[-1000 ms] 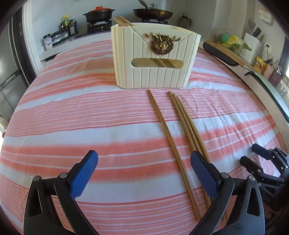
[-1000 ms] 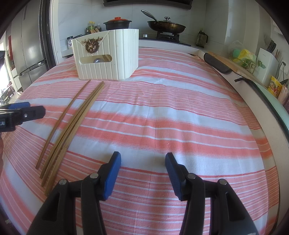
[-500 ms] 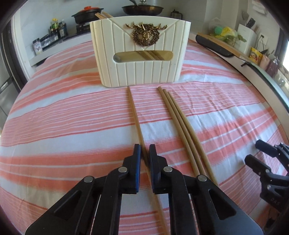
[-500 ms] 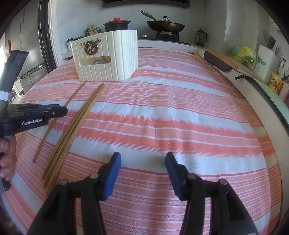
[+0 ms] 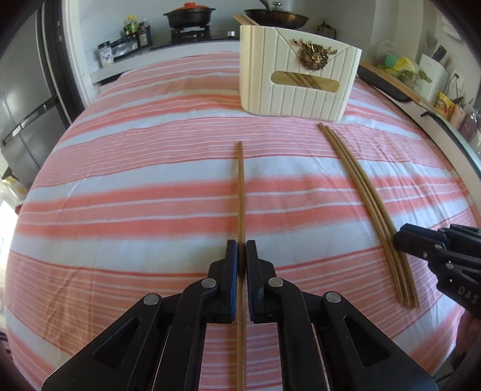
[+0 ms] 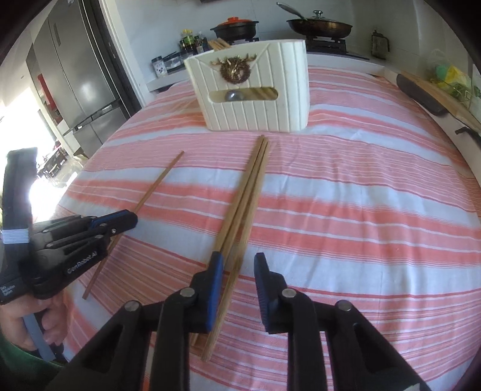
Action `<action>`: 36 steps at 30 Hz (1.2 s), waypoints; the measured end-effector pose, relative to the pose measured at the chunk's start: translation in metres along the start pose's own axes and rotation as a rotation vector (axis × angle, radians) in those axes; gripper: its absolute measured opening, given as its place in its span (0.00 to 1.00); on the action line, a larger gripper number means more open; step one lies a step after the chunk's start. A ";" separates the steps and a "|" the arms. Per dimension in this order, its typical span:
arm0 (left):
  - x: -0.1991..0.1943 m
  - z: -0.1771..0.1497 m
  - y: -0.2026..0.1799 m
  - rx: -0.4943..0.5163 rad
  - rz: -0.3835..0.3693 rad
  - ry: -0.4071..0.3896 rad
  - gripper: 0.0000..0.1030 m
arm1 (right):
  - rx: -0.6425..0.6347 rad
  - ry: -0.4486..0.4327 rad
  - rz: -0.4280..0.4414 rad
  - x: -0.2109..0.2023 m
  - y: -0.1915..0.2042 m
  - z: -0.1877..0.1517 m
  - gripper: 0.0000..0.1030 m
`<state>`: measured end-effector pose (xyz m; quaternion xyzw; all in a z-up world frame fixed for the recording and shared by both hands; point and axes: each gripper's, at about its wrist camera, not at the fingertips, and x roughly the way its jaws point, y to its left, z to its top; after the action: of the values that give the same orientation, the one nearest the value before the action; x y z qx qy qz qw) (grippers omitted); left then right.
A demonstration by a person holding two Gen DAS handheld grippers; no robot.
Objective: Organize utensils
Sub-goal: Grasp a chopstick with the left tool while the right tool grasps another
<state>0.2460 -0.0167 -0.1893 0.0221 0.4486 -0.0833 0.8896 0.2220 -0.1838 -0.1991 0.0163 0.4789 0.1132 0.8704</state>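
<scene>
Your left gripper (image 5: pixel 239 255) is clamped on the single chopstick (image 5: pixel 240 186) before the cream holder (image 5: pixel 296 75). Your right gripper (image 6: pixel 237 267) fingers are closing around the bundled chopsticks (image 6: pixel 245 195) nearer that holder, not yet pressing.

Black tool (image 5: pixel 241 258) arms, blue pads, silver rivets, white lettering, green sleeve (image 6: pixel 18 365).

Four chopsticks are lying on the striped cloth (image 5: pixel 120 186): one single chopstick (image 5: pixel 240 186) at the centre of the left wrist frame, and a bundle of three chopsticks (image 5: pixel 369 204) at the right of it. One cream holder box (image 5: pixel 294 90) is standing at the upper centre. Inside it more chopsticks are showing, but their number I cannot tell. Two pans are sitting at the top edge: one red-lidded pot (image 5: pixel 189 15) and one frying pan (image 5: pixel 276 18).
</scene>
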 end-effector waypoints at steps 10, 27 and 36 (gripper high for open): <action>-0.015 -0.017 0.014 -0.032 0.041 -0.021 0.07 | 0.007 -0.038 -0.300 -0.021 -0.025 -0.022 0.07; -0.008 -0.007 0.031 0.117 -0.015 0.090 0.72 | -0.071 0.028 -0.183 -0.034 -0.048 -0.036 0.46; 0.026 0.044 0.019 0.194 -0.080 0.175 0.39 | -0.125 0.150 -0.152 0.003 -0.054 0.029 0.35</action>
<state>0.2995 -0.0061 -0.1846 0.0972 0.5149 -0.1595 0.8367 0.2574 -0.2335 -0.1938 -0.0830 0.5347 0.0774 0.8374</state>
